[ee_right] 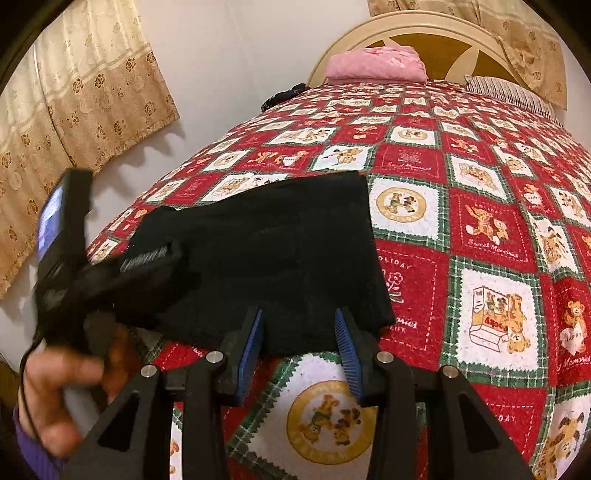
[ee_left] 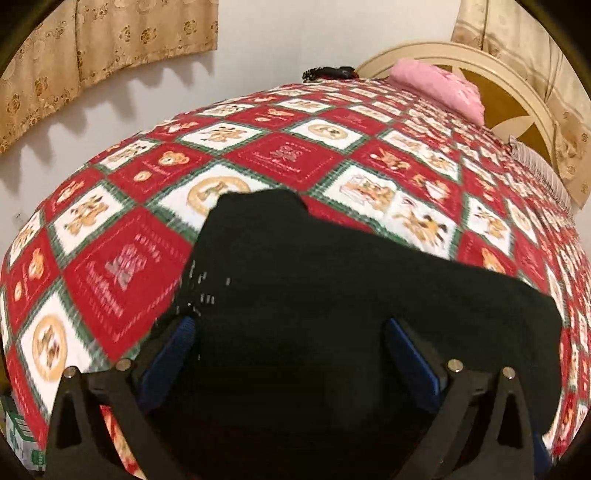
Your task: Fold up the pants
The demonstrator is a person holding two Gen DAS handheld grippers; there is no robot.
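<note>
The black pants (ee_right: pixel 266 251) lie folded in a flat bundle on the red patchwork bedspread (ee_right: pixel 480 206). My right gripper (ee_right: pixel 299 332) is open, its blue pads (ee_right: pixel 255 332) on either side of the bundle's near edge and not pressing on it. In the left wrist view the pants (ee_left: pixel 314 277) fill the lower middle. My left gripper (ee_left: pixel 291 332) is wide open just above them, and the cloth spreads under both fingers. The right wrist view shows a hand (ee_right: pixel 55 387) holding the left gripper over the left end of the pants.
A folded pink cloth (ee_right: pixel 376 62) lies by the cream headboard (ee_right: pixel 424 33). A dark object (ee_right: pixel 284 94) sits at the bed's far left edge, and a striped pillow (ee_right: pixel 506 92) at the far right. The white wall and gold curtain (ee_right: pixel 92 110) run along the left side.
</note>
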